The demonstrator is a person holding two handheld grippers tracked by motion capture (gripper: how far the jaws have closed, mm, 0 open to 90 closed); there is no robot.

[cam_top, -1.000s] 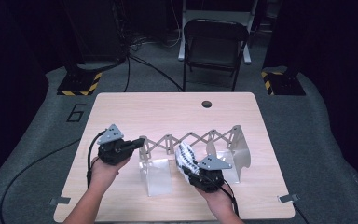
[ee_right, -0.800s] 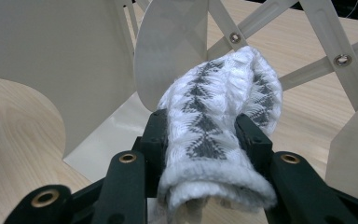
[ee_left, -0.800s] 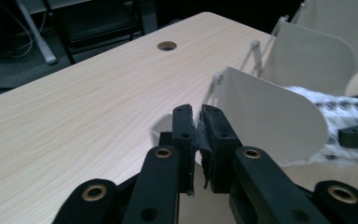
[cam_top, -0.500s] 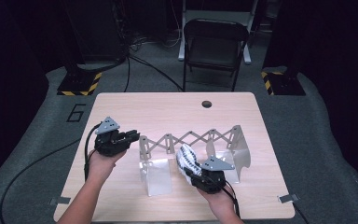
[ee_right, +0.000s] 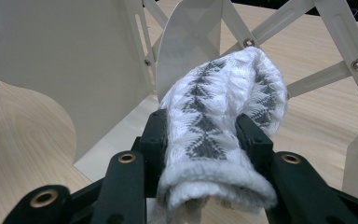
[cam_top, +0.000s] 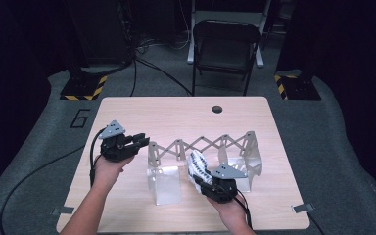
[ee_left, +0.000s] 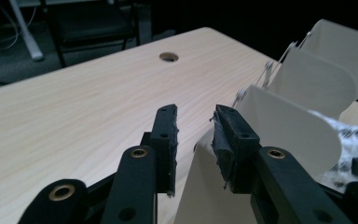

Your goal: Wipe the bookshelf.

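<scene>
right gripper (ee_right: pixel 200 140) clamped on a white-and-grey knitted sock (ee_right: pixel 214 116) beside the folding rack (cam_top: pixel 200 147), left gripper (ee_left: pixel 193 135) — jaws just opening, nothing between them — at the rack's end panel (ee_left: pixel 279 135)

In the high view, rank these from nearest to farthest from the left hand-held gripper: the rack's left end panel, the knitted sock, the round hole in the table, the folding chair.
From the left hand-held gripper:
1. Rack's left end panel, just beside the open jaws.
2. Knitted sock, mid-rack, clamped by the right hand-held gripper.
3. Round hole, toward the table's far edge.
4. Folding chair, on the floor beyond the table.
</scene>
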